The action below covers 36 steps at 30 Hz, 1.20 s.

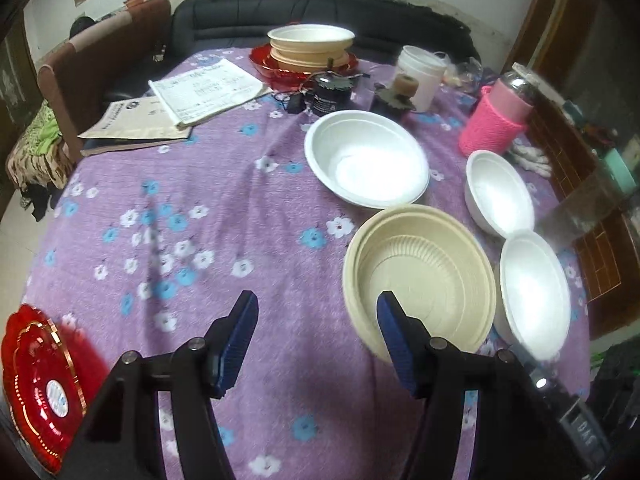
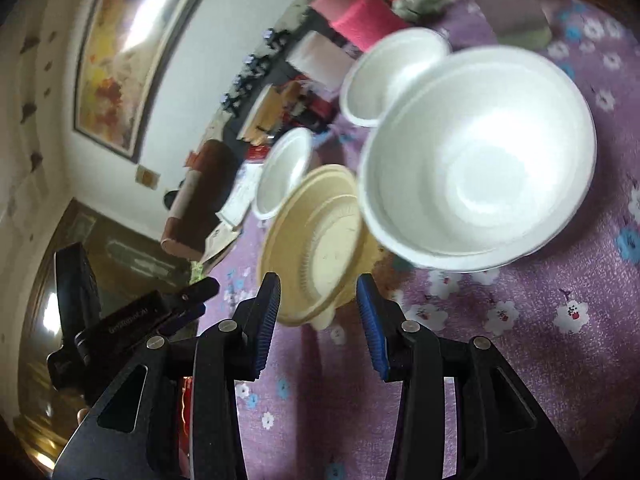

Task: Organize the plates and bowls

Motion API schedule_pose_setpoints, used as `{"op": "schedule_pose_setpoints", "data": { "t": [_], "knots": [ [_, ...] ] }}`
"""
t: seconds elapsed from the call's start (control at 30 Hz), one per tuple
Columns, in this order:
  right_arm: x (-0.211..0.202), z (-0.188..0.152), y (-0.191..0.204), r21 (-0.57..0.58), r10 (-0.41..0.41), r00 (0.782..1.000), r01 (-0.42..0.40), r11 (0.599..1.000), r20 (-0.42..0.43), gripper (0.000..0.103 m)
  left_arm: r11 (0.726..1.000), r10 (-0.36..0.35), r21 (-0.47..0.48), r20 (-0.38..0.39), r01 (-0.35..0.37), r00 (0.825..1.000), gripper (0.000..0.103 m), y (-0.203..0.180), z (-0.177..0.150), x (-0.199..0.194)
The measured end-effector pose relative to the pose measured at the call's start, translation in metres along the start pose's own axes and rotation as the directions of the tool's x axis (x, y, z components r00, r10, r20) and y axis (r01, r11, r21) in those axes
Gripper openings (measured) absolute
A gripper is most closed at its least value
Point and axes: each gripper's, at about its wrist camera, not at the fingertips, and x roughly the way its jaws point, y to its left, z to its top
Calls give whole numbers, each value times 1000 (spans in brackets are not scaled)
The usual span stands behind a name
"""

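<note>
While both grippers hang empty over tabletop, sorting step stands between picks. Left gripper [image 1: 316, 340] fingers half open, right gripper [image 2: 318, 320] fingers narrower. Beige plates [image 1: 420, 280] near right edge, white bowls [image 1: 366, 160] beside. Next: close on plate rim.

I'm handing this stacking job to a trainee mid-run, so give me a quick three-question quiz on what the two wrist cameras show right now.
1. True or false: the left gripper is holding the beige bowl.
2. How many white bowls lie loose on the purple tablecloth in the left wrist view?
3. The red plate sits at which side of that view? A) lower left B) upper right C) centre

Key
1. False; its jaws are open and empty.
2. Three.
3. A
</note>
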Motion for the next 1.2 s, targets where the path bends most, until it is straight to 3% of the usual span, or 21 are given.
{"op": "schedule_pose_setpoints", "data": {
  "t": [0.17,0.43,0.67,1.2],
  "knots": [
    [16,7,-11,93,-4,999,9,996,-51,39,1000,-19,3,-37,19,999,62,-10,9,18],
    [24,14,-10,114,-58,998,59,992,-11,40,999,-35,5,-62,35,997,62,-17,9,33],
    [23,13,-11,74,-67,998,66,995,12,40,999,-37,-5,-44,37,998,62,-19,6,42],
    [17,9,-2,17,-104,992,103,995,71,40,998,13,53,87,-18,996,62,-30,1,39]
  ]
}}
